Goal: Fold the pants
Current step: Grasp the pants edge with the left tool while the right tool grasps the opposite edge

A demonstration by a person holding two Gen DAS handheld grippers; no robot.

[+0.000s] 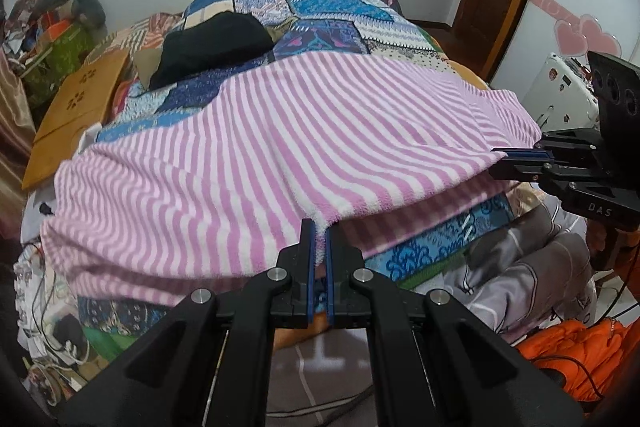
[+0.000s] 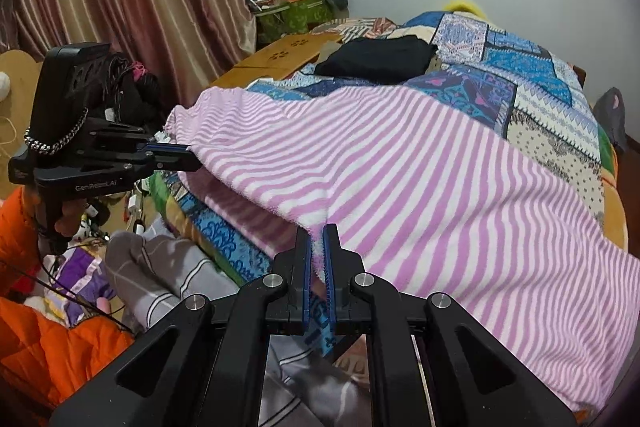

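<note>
Pink-and-white striped fleece pants [image 1: 256, 155] lie spread across the patchwork bed; they also show in the right wrist view [image 2: 420, 179]. My left gripper [image 1: 319, 227] is shut on the pants' near edge, lifting it a little off the bed. My right gripper [image 2: 318, 231] is shut on the same near edge further right. Each gripper shows in the other's view: the right one [image 1: 500, 157] at the pants' right corner, the left one [image 2: 188, 153] at the left corner. A lower layer of the pants lies under the lifted edge.
A patchwork quilt [image 1: 320, 11] covers the bed. A folded black garment [image 1: 216, 43] lies at the back left. A wooden board [image 1: 76, 115] leans at the bed's left. Grey bedding [image 1: 520, 259] and an orange jacket [image 1: 580, 355] lie on the floor in front.
</note>
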